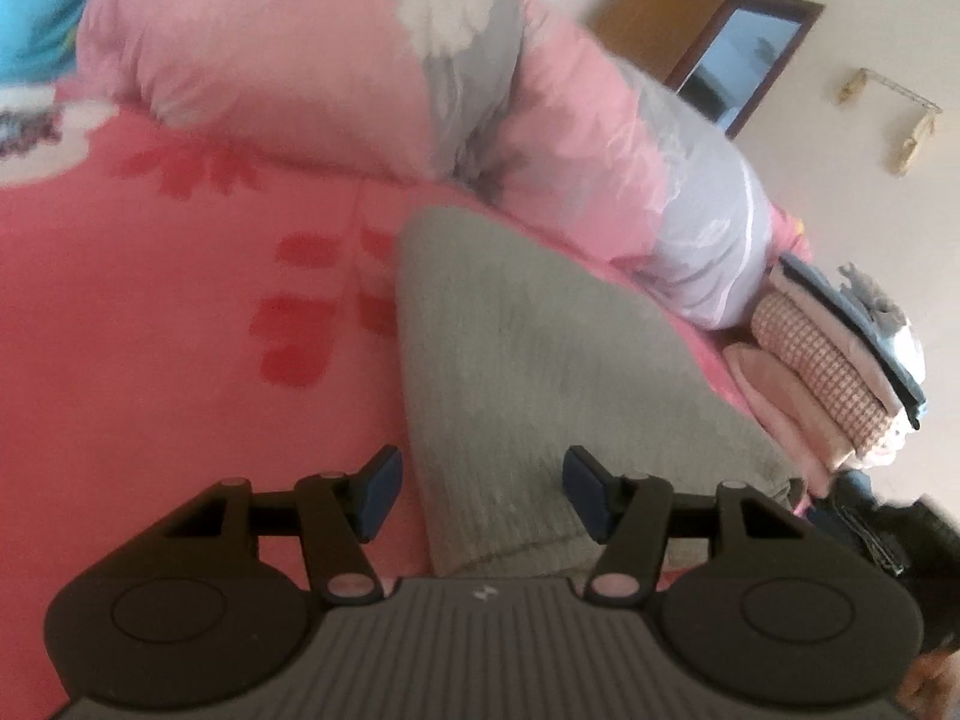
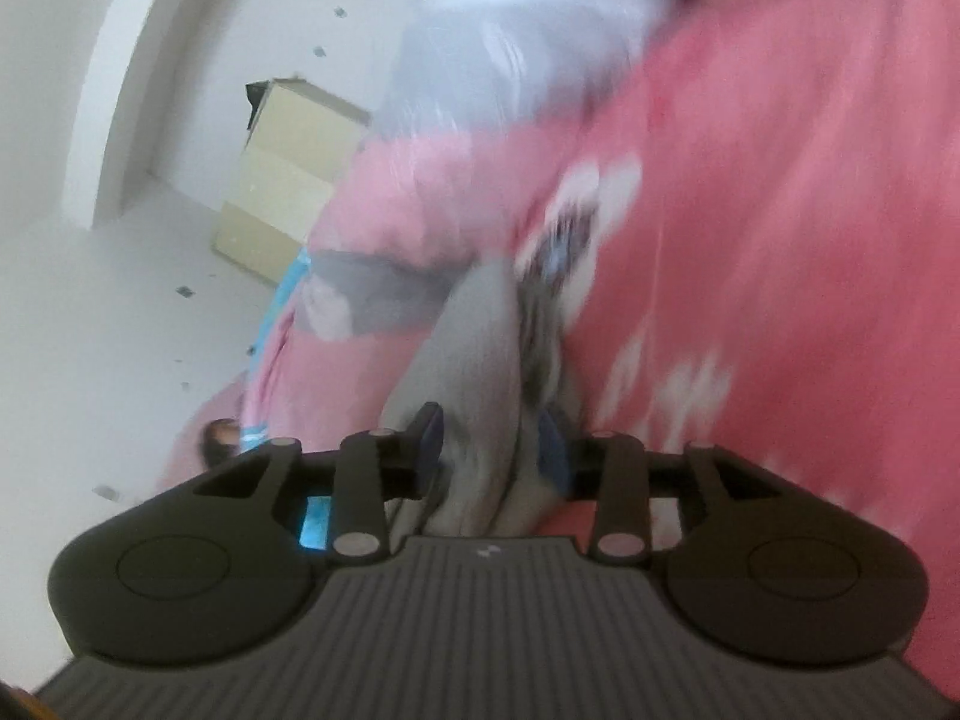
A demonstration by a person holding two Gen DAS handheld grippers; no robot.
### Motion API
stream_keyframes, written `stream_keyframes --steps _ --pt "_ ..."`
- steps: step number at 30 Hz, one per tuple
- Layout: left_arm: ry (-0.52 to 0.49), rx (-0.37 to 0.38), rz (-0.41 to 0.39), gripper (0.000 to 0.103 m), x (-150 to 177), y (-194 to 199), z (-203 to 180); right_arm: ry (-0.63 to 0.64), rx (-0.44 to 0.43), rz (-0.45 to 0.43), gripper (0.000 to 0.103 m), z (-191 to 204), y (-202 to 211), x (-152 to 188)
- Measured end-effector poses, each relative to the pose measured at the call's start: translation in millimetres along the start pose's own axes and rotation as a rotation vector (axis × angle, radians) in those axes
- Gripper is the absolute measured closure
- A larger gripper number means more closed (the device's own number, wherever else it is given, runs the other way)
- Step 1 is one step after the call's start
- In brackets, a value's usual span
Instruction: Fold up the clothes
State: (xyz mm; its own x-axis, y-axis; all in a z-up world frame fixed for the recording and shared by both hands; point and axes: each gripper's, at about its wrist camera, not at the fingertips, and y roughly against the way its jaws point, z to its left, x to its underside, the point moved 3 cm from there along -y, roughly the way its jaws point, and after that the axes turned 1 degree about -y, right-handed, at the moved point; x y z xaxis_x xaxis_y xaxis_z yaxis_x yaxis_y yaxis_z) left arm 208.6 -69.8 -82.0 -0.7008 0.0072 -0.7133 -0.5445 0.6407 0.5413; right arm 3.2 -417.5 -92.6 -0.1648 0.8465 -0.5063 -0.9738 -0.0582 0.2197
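Grey garment (image 1: 528, 372): lay on the bed, partly folded, tapering to a rounded corner at its far end; in the right wrist view a bunched part of it (image 2: 480, 372) rose up between the pads.
Right tongs (image 2: 491, 447): clamped on the bunched grey fabric, blue pads pressed against either side of it; this view was blurred.
Left tongs (image 1: 482, 495): spread wide, nothing between them, poised just over the garment's near edge, one blue pad (image 1: 591, 495) above the cloth and the other beside it.
Bed sheet (image 1: 150, 330): pink with red leaf prints, beneath the garment.
Quilt (image 1: 372, 60): pink and grey, floral, heaped beyond the garment.
Folded clothes stack (image 1: 828, 372): pink, checked and dark pieces at the bed's edge, near the garment.
Cardboard boxes (image 2: 288, 174): stacked on the floor beside the bed.
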Motion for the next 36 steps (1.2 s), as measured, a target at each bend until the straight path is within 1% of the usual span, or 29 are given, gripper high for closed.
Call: stream_keyframes --steps 3,5,7,9,10,11,14,15,18,21,24,25,26,27,29,30,36 --pt "-0.048 0.022 0.016 0.043 1 -7 -5 0.168 0.04 -0.047 0.067 39 -1 -15" --pt "-0.068 0.021 0.033 0.043 5 -14 -6 0.327 0.05 -0.038 0.067 70 -19 -10" --pt "-0.062 0.037 0.033 0.043 11 -17 -3 0.499 0.069 -0.018 0.068 94 -43 3" --pt "-0.038 0.068 0.031 0.043 16 -17 4 0.664 0.104 0.0 0.069 103 -62 24" --pt "-0.025 0.086 0.036 0.043 18 -18 7 0.726 0.145 0.022 0.07 100 -71 34" --pt "-0.013 0.105 0.044 0.042 20 -19 10 0.76 0.197 0.064 0.07 90 -81 42" --pt "0.004 0.135 0.05 0.042 25 -19 15 0.77 0.258 0.119 0.071 60 -84 56" --pt "0.004 0.139 0.049 0.042 24 -19 16 0.77 0.277 0.136 0.071 61 -82 55" --pt "-0.001 0.149 0.052 0.042 25 -18 15 0.791 0.273 0.106 0.07 91 -77 43" --pt "-0.026 0.145 0.048 0.042 28 -16 13 0.828 0.225 0.036 0.07 111 -83 34" --pt "-0.064 0.13 0.03 0.043 31 -14 10 0.787 0.217 0.098 0.07 86 -106 43" --pt "-0.073 0.124 0.023 0.044 32 -13 9 0.781 0.249 0.16 0.07 71 -116 51" --pt "-0.08 0.119 0.019 0.044 33 -13 9 0.785 0.26 0.163 0.07 68 -117 55" --pt "-0.079 0.117 0.019 0.044 33 -12 9 0.791 0.259 0.142 0.07 68 -114 56" --pt "-0.071 0.118 0.023 0.045 33 -13 10 0.818 0.308 0.143 0.07 90 -116 52" --pt "-0.065 0.12 0.026 0.045 33 -13 10 0.831 0.291 0.141 0.07 101 -122 52" --pt "-0.016 0.146 0.048 0.045 34 -14 17 0.906 0.097 0.122 0.07 167 -165 55"
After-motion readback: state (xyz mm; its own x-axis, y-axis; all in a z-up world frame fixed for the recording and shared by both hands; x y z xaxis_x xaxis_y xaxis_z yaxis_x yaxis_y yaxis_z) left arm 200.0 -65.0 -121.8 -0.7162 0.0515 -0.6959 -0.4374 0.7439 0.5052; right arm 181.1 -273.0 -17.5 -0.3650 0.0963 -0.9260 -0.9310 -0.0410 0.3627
